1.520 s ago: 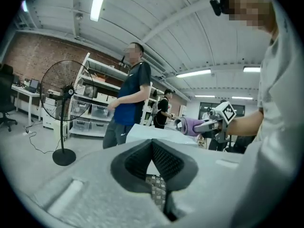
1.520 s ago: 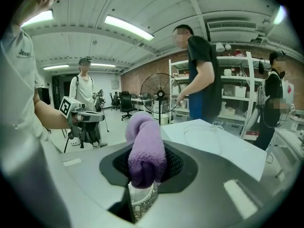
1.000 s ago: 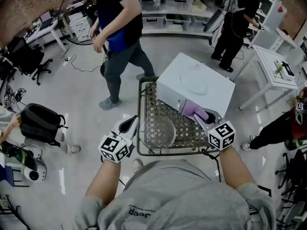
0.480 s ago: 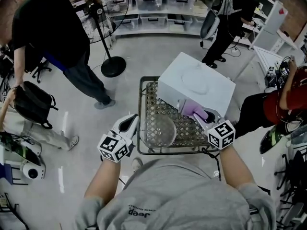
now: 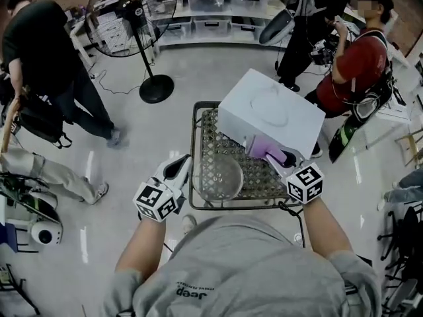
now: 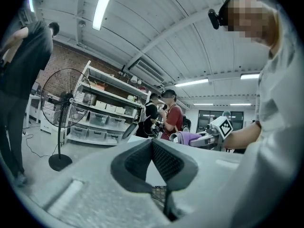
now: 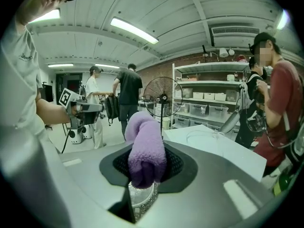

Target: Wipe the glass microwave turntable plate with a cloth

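The round glass turntable plate (image 5: 219,177) lies flat on a metal mesh table (image 5: 206,129), in front of a white microwave (image 5: 271,117). My right gripper (image 5: 281,158) is shut on a rolled purple cloth (image 5: 263,148), held just right of the plate and beside the microwave. In the right gripper view the cloth (image 7: 145,151) fills the jaws, and a bit of the glass plate (image 7: 141,194) shows below it. My left gripper (image 5: 182,167) sits at the table's left edge next to the plate's rim. Its jaw tips meet in the left gripper view (image 6: 152,144), with nothing seen between them.
A standing fan (image 5: 125,18) is on the floor behind the table to the left. A person in black (image 5: 46,51) stands at far left, and a person in red (image 5: 357,65) stands close behind the microwave on the right. Shelving with bins (image 5: 211,5) lines the back.
Both grippers, the cloth and the plate stay where they were. People in the background have walked to new spots, and one in red now stands behind the microwave.
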`<state>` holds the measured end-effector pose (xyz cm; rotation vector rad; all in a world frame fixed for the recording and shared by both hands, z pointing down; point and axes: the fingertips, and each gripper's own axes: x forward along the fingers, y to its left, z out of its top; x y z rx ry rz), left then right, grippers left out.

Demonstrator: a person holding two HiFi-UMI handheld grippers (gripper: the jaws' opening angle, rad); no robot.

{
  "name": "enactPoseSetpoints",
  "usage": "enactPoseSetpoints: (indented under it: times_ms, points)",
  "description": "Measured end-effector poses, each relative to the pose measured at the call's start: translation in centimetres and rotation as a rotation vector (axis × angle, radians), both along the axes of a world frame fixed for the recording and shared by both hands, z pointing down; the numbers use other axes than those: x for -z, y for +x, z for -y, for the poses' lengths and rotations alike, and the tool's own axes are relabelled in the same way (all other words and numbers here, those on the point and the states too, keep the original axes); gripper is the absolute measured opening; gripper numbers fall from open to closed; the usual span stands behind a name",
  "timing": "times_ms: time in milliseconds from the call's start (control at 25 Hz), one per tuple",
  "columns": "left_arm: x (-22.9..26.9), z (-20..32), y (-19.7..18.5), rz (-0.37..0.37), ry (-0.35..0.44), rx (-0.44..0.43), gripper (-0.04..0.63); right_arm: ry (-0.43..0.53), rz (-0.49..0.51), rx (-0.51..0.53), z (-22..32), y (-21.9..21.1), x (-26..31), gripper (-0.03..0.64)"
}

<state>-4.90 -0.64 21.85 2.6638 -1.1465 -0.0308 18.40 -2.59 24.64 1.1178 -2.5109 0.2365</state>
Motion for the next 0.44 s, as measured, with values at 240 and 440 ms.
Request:
enactPoseSetpoints:
  times_ms: [240, 440]
  points:
    - [-0.27, 0.09, -0.05, -0.003, 0.002, -0.002, 0.0, 0.002, -0.005, 0.003, 0.1, -0.17, -0.25, 0.1]
    - [-0.4, 0.08, 0.27, -0.004, -0.001, -0.005, 0.0, 0.002, -0.002, 0.002, 0.12, 0.05, -0.34, 0.1]
